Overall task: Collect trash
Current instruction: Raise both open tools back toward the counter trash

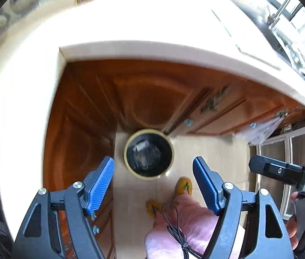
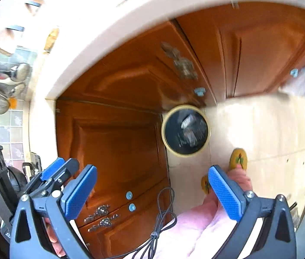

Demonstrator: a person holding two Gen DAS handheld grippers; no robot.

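A round trash bin (image 1: 149,153) with a yellowish rim and black liner stands on the floor in the cabinet corner; crumpled silvery trash (image 1: 146,154) lies inside. It also shows in the right wrist view (image 2: 186,130) with the trash (image 2: 188,129) in it. My left gripper (image 1: 153,173) is open and empty, high above the bin. My right gripper (image 2: 152,184) is open and empty, also above the floor; it shows in the left wrist view (image 1: 282,170) at the right edge. The left gripper's fingertips (image 2: 53,169) show at the left of the right wrist view.
White countertop (image 1: 130,28) wraps around above brown wooden cabinet doors (image 1: 152,95). A clear plastic bag (image 1: 260,129) hangs from a cabinet handle at right. My yellow slippers (image 1: 183,185) and pink trousers (image 1: 184,222) are on the tiled floor. A black cable (image 2: 158,226) dangles.
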